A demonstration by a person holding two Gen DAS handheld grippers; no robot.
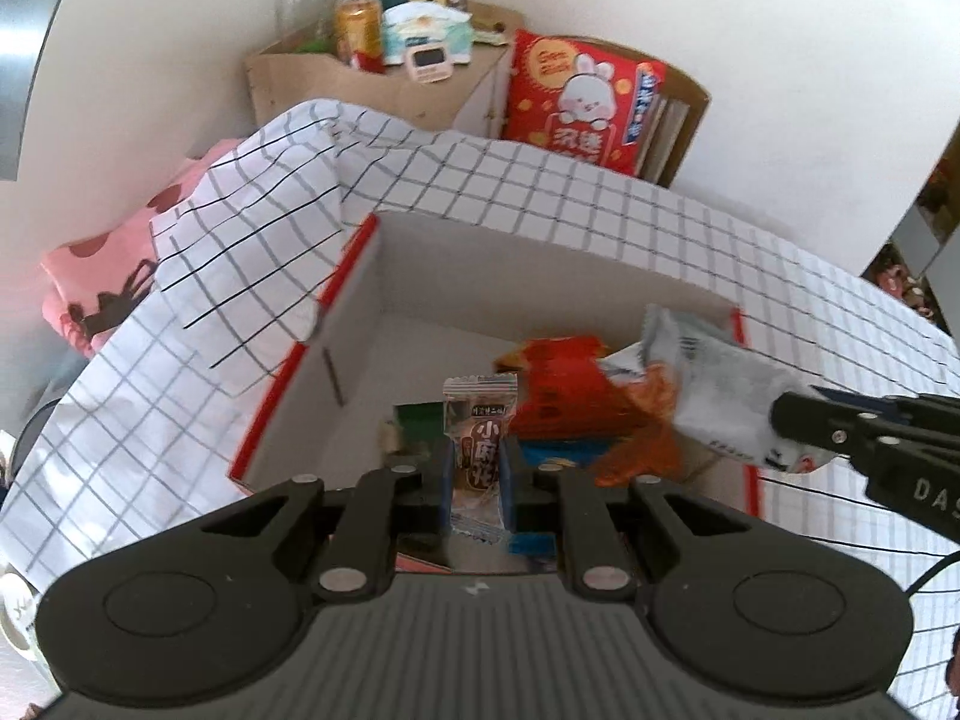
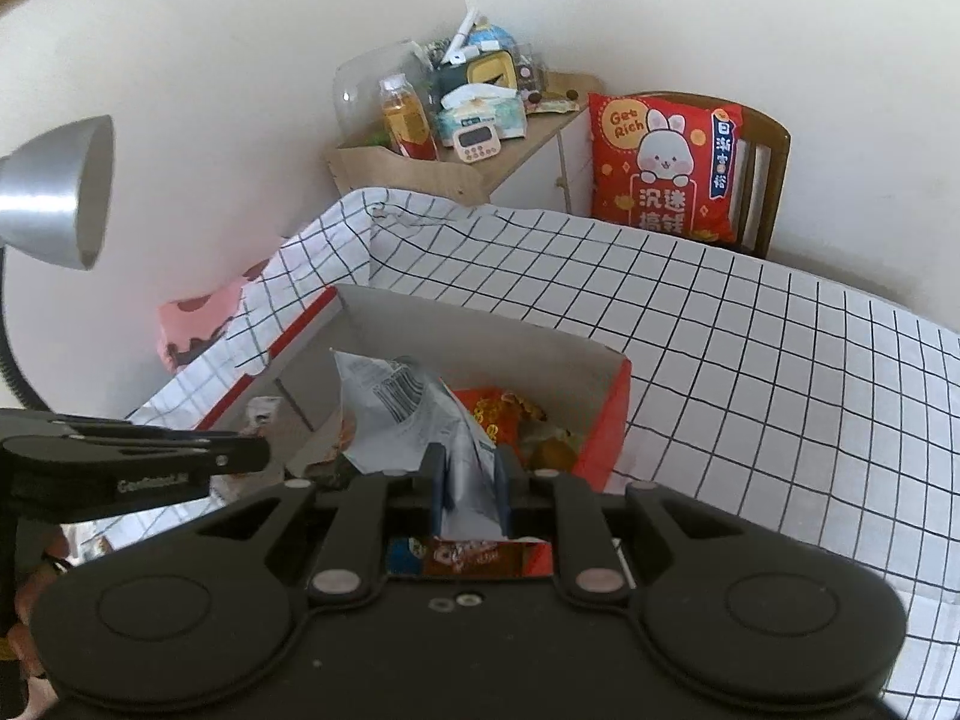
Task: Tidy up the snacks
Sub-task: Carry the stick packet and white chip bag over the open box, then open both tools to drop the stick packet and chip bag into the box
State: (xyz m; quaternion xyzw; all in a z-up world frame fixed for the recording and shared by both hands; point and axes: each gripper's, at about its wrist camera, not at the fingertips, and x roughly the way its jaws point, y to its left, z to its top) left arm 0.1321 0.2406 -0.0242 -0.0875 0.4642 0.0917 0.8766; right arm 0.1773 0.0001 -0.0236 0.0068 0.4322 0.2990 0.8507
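A cardboard box (image 1: 456, 258) with red outer walls sits on the checked cloth and holds several snack packs, among them an orange-red bag (image 1: 561, 396). My left gripper (image 1: 477, 471) is shut on a small brown wrapped snack (image 1: 480, 450), held upright over the box's near edge. My right gripper (image 2: 471, 480) is shut on a silver-grey snack bag (image 2: 408, 414), hanging over the same box (image 2: 480, 330). In the left wrist view that bag (image 1: 720, 384) shows at the right with the right gripper (image 1: 786, 438) pinching it. The left gripper's finger (image 2: 180, 456) shows at the left of the right wrist view.
A white black-grid cloth (image 1: 600, 204) covers the table. Behind stand a wooden cabinet (image 1: 360, 84) with a bottle, tissues and a timer, and a red rabbit cushion (image 1: 582, 102) on a chair. A metal lamp shade (image 2: 60, 192) hangs at the left; pink fabric (image 1: 102, 276) lies beyond the cloth.
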